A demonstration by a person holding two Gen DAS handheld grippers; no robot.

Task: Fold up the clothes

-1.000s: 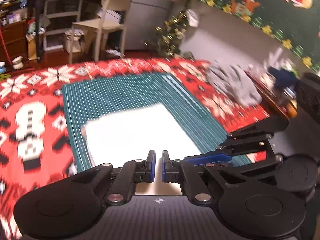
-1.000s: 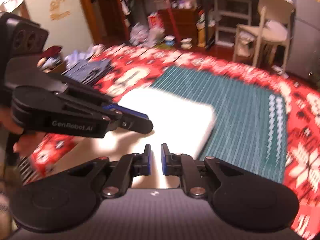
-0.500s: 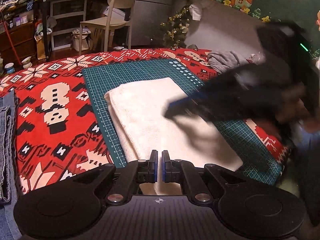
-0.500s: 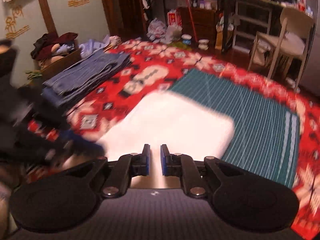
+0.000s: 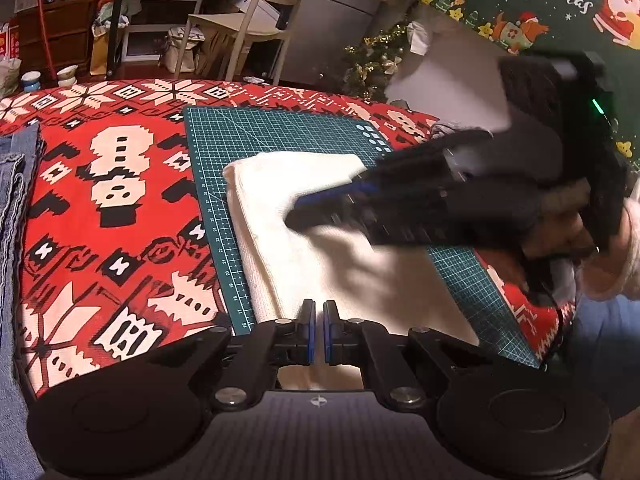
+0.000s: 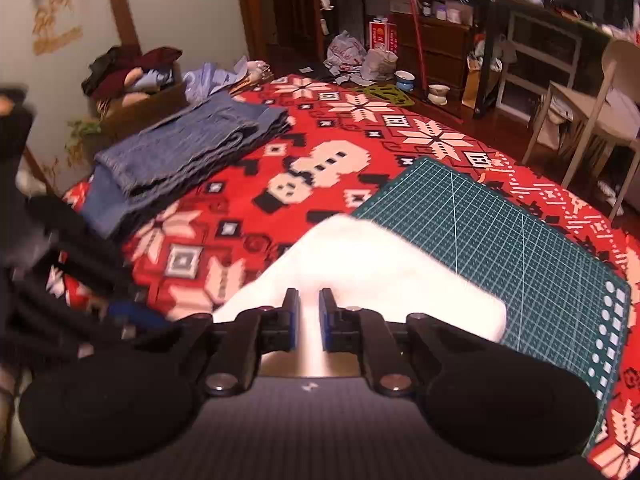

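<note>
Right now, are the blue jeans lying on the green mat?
No, the folded jeans lie on the red cloth, apart from the green mat.

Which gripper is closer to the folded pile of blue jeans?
Left. The left gripper sits at the near edge of the white cloth, on the side toward the jeans; the right gripper reaches over the cloth from the opposite side.

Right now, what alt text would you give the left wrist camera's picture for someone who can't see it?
A folded white cloth lies on a green cutting mat over a red Christmas-patterned blanket. The shut left claw sits at its near edge, and the blurred right claw reaches over it from the right.
</note>
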